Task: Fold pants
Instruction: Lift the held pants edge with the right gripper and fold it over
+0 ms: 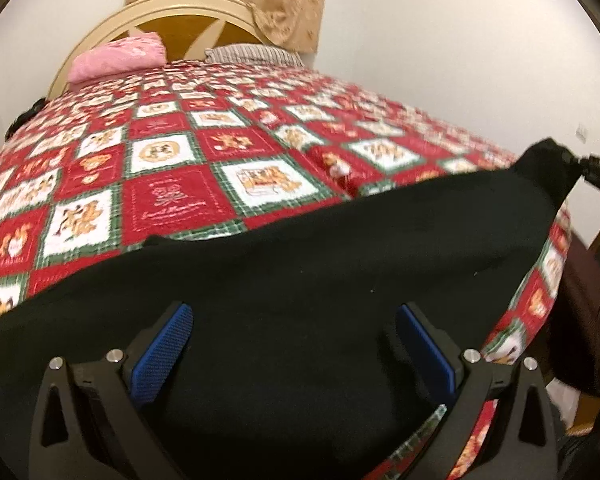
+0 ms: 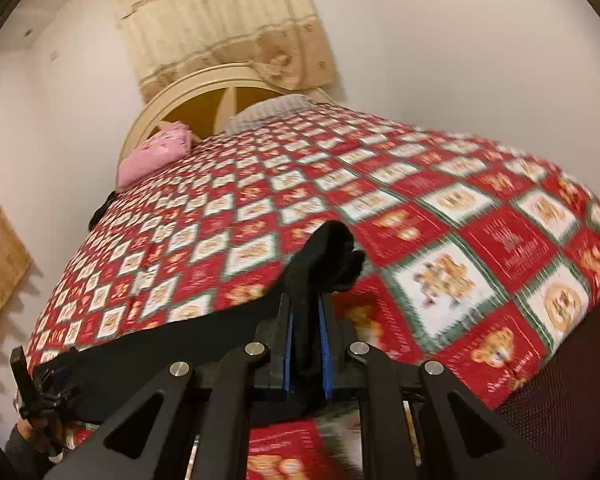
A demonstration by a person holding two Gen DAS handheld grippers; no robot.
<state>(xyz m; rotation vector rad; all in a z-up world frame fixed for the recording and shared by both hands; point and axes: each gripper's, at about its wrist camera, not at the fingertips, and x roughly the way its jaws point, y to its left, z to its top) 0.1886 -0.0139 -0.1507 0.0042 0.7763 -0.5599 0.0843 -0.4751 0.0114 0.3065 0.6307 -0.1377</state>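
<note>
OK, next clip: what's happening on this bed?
A person with a handheld gripper in each hand is working on black pants spread across the near edge of a bed covered by a red teddy-bear quilt. The right gripper is shut on a bunched end of the fabric, holding it up off the quilt. The left gripper is open, its blue pads spread over the cloth without pinching it. No fold shows yet.

One pair of black pants (image 1: 300,248) and one patterned bedspread (image 1: 180,160) are counted. Two grippers, left gripper (image 1: 292,344) and right gripper (image 2: 308,316), two pillows (image 1: 120,58) and one headboard (image 2: 204,92) are seen.
</note>
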